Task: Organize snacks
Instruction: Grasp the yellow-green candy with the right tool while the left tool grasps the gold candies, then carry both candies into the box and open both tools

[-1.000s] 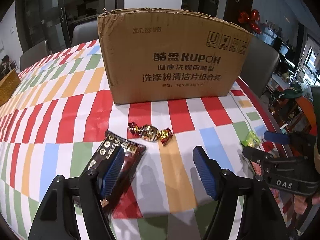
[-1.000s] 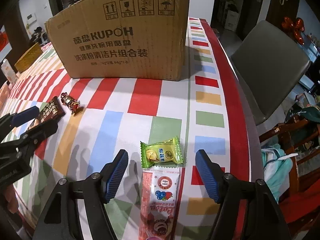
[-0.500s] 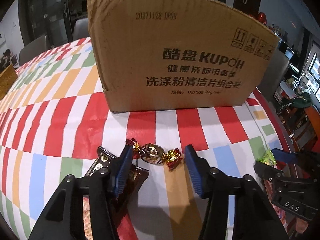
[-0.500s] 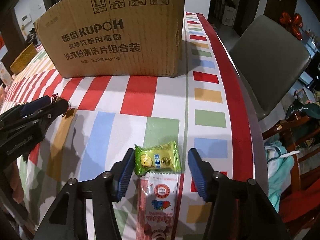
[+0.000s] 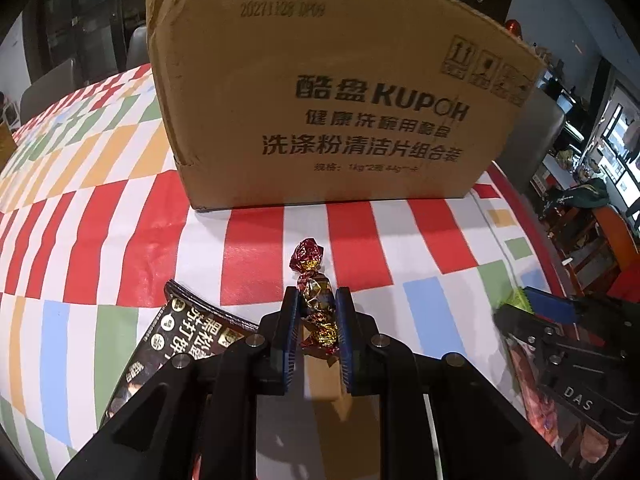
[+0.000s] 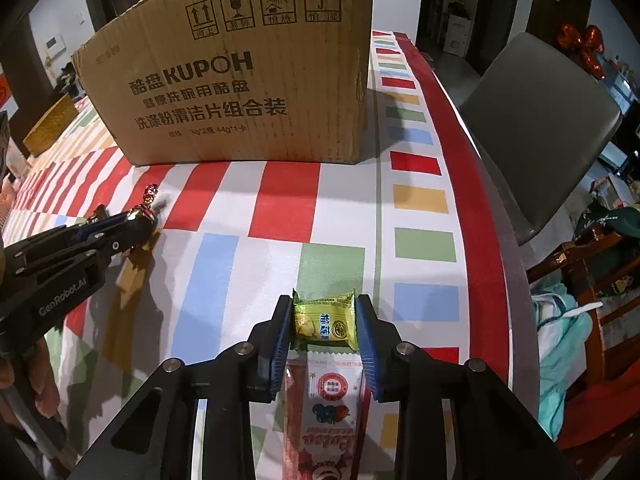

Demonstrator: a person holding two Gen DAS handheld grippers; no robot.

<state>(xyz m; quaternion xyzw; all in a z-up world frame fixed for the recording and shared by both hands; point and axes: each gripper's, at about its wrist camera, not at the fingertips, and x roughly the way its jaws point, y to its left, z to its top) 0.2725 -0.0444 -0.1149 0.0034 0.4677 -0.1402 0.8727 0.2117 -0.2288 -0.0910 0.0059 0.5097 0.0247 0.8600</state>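
Observation:
My left gripper is shut on a red-and-gold foil candy, whose twisted end sticks out ahead of the fingers. A black snack packet lies just left of it. My right gripper is shut on a yellow-green wrapped candy. A long red-and-white snack stick lies under it, between the fingers. A big brown cardboard box stands behind both; it also shows in the right wrist view.
The table has a cloth of red, blue, green and orange blocks. Its right edge is close, with a grey chair beside it. A small woven box sits at the far left. The left gripper shows in the right wrist view.
Both grippers moved forward and down and closed: the left on the foil candy, the right on the yellow-green candy. The foil candy turned end-on between the left fingers.

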